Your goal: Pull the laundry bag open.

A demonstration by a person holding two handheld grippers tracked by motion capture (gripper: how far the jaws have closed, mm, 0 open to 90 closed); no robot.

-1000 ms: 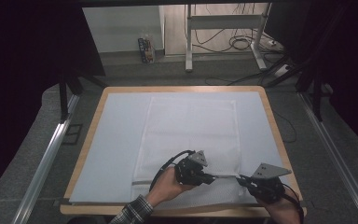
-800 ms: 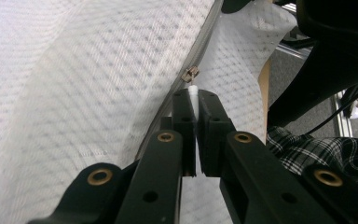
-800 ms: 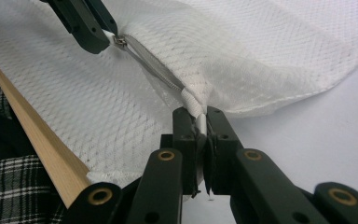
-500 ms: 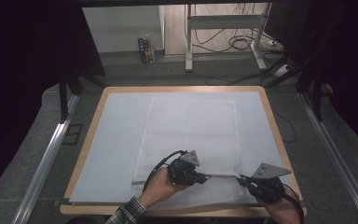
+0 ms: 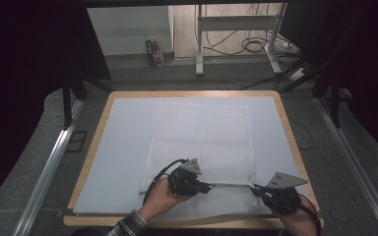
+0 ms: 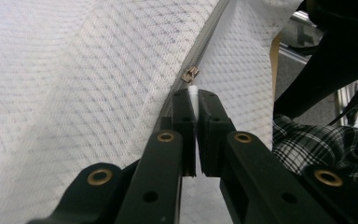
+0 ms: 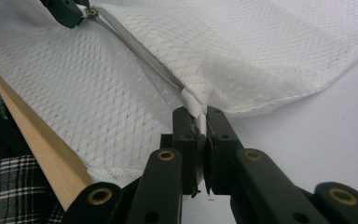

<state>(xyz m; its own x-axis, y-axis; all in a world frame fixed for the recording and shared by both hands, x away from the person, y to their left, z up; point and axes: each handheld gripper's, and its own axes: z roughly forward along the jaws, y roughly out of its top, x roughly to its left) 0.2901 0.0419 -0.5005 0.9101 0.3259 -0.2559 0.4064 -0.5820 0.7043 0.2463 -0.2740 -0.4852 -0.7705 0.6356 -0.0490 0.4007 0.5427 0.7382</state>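
Left gripper view: the left claw point(image 6: 193, 100) is clamped on the zipper pull point(image 6: 192, 91) of the mesh bag point(image 5: 202, 142), near the surface's front edge, while the right claw point(image 7: 196, 116) pinches the zipper end point(image 7: 193, 103), likely keeping it taut.

High view: the table point(image 5: 96, 147) is seen from above the near edge, facing forward and down, from afar.
Left gripper view: the mesh bag's zipper point(image 6: 204, 42) is seen close along the jaws.
Right gripper view: the same zipper point(image 7: 140, 58) is seen close, from its opposite end.
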